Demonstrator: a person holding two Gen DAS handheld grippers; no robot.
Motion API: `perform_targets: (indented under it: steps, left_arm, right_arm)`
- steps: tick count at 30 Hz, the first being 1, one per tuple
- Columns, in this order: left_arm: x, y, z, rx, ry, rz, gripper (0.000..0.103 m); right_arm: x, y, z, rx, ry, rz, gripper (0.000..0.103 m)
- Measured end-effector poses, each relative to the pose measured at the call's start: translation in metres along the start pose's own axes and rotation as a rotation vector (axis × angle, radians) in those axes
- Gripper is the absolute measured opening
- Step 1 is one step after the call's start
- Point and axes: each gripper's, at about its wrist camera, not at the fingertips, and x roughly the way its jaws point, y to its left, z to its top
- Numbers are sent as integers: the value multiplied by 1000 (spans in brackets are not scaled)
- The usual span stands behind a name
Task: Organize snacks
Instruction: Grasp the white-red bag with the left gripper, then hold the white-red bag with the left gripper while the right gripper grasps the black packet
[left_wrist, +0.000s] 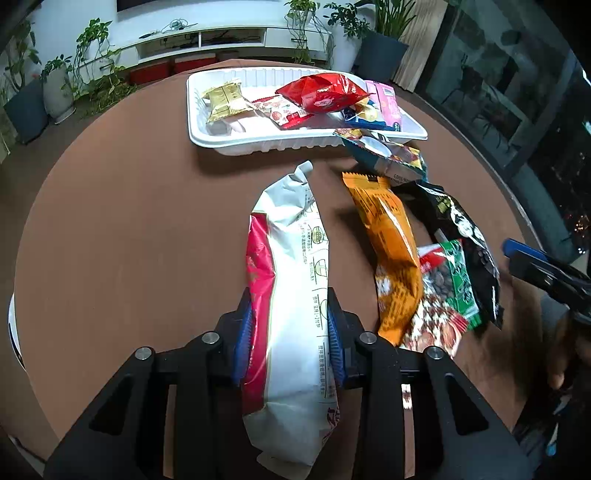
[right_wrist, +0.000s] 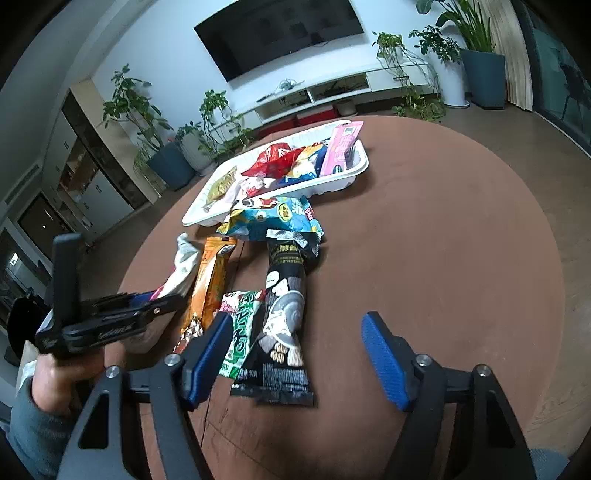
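Snacks lie in a loose heap on the round brown bench (left_wrist: 129, 221), and some hide others. The long white and pink snack bag (left_wrist: 291, 280) sits between the blue pads of the left gripper (left_wrist: 291, 332). Both pads press on its sides, so this gripper is closed on the bag. The bag's near end drops under the gripper and out of the picture. Its long side runs away from the gripper, and its twisted far end points at the white plastic tray (left_wrist: 207, 136).

Just right of it lies the orange snack bag (left_wrist: 391, 258), also pointing toward the tray. It covers part of the green and red nut packet (left_wrist: 454, 288). The long black snack bag (right_wrist: 286, 317) lies beside them, with its far end tucked under the blue snack bag (right_wrist: 266, 218) by the tray's edge.

The tray holds a red bag, a gold packet and a pink box, but the small ones beneath are hard to make out.

The right gripper (right_wrist: 295, 354) hangs above the near end of the black bag. Its jaws stand wide apart and hold nothing.
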Motion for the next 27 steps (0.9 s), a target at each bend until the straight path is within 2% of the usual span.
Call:
perform_targets:
  steps: [7, 13, 21, 27]
  left_arm:
    - [-11, 1, -17, -26, -8, -24, 32]
    - [-15, 2, -23, -46, -15, -45, 32]
    - [-16, 2, -24, -61, -22, -56, 32]
    - [-17, 3, -24, -64, -22, -58, 32]
  right_arm:
    - [23, 12, 8, -34, 78, -29, 61]
    - [36, 18, 5, -75, 132, -92, 50]
    - [42, 16, 8, -99, 163, -135, 48]
    - [55, 30, 14, -186, 162, -191, 48]
